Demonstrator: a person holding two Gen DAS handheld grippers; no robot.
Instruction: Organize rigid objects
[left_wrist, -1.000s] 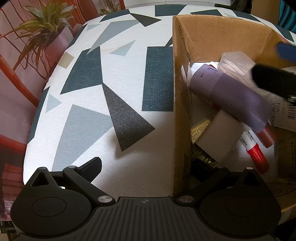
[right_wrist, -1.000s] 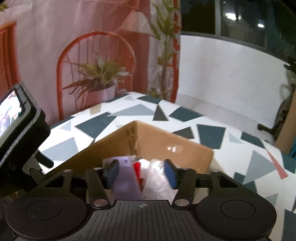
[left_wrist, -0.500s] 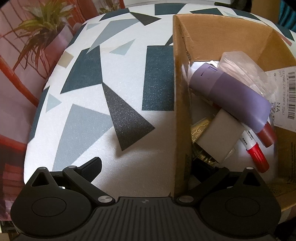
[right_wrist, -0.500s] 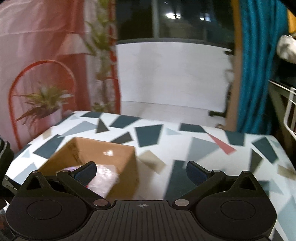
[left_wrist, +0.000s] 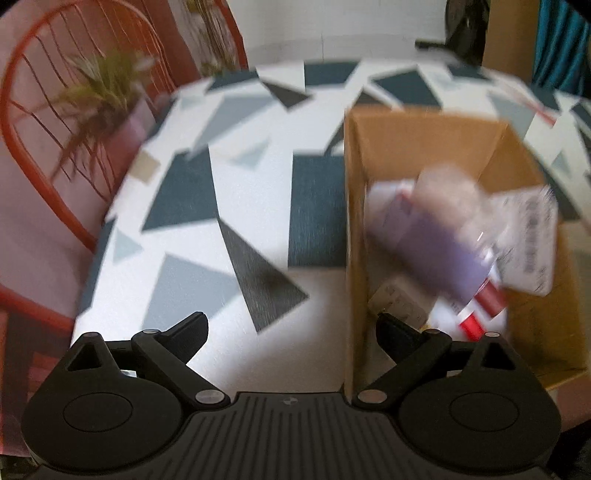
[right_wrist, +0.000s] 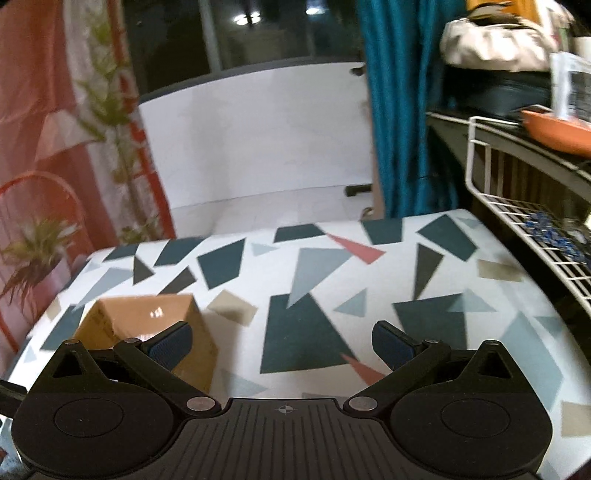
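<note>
The right gripper (right_wrist: 282, 341) has just spread its jaws wide, nothing between them, over the patterned table (right_wrist: 314, 332). The left gripper (left_wrist: 291, 334) is also spread wide, straddling the near wall of the cardboard box (left_wrist: 354, 258), where a purple bottle (left_wrist: 436, 254) lies.

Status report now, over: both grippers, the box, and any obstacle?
Right gripper open, empty, over the patterned table. Left gripper open, straddling the cardboard box wall. Purple bottle and red-capped marker inside the box. Nothing in the way.
</note>
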